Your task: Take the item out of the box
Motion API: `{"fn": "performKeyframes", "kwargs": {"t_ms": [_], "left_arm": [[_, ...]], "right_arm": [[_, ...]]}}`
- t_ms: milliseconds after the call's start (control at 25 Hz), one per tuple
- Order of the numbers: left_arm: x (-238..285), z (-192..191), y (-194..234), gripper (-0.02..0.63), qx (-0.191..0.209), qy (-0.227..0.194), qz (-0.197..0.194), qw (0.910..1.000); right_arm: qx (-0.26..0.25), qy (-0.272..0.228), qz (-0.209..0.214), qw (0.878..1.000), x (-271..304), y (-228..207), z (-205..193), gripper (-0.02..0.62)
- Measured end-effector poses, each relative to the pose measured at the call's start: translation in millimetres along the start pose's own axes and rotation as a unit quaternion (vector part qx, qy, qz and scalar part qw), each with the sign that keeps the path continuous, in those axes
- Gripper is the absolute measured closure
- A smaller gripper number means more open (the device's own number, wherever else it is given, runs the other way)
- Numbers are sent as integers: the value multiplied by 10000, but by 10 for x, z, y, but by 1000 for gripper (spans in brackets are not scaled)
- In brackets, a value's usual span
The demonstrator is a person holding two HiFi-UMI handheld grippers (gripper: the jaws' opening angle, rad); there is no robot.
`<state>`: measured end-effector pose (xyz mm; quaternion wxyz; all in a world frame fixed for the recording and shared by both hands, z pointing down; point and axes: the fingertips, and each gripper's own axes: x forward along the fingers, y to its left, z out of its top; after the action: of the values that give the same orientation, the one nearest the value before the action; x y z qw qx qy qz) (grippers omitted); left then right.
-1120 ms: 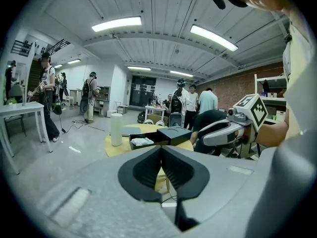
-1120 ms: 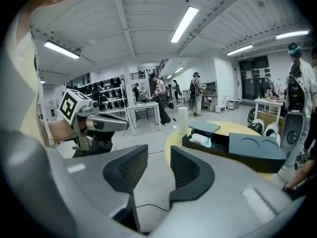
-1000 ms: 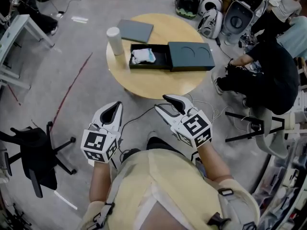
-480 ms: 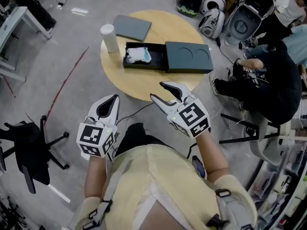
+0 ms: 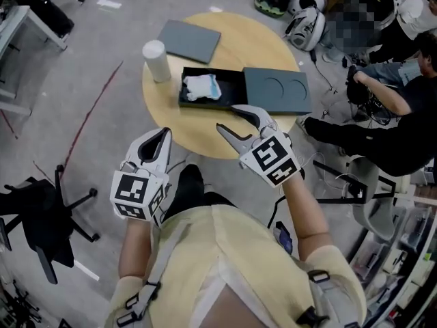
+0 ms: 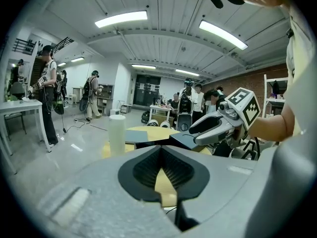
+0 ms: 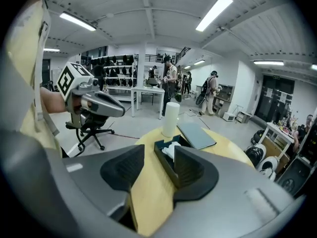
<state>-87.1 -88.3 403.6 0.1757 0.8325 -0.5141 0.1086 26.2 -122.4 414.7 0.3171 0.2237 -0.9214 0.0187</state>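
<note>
Jaws: right gripper [image 5: 229,117] wide, closing, nothing between — left gripper [image 5: 162,132] pressed together, empty.

Open lab: gear racks [image 7: 109,66], workbenches [image 7: 148,89], strip lights [image 7: 214,11]

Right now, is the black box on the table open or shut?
Open: the box is uncovered, and a white item lies inside it in plain view.

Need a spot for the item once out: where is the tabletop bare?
Bare: the near strip between the box and the table rim, and the far-right arc behind the dark tray. Crowded: around the white cylinder and grey lid.
</note>
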Motion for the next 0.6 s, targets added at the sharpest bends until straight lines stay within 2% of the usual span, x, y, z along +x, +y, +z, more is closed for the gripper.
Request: {"fn": "performKeyframes", "kwargs": {"t_ms": [320,600], "left_arm": [[378,-92,406,604,-268,158,-149,9994],[652,-116,621,604,-426,226,-264,9985]], "right_arm": [[-391,662,143,9969,601,-336,-62,407],[-660,1283,419,9886,945,-482,-273,410]]}}
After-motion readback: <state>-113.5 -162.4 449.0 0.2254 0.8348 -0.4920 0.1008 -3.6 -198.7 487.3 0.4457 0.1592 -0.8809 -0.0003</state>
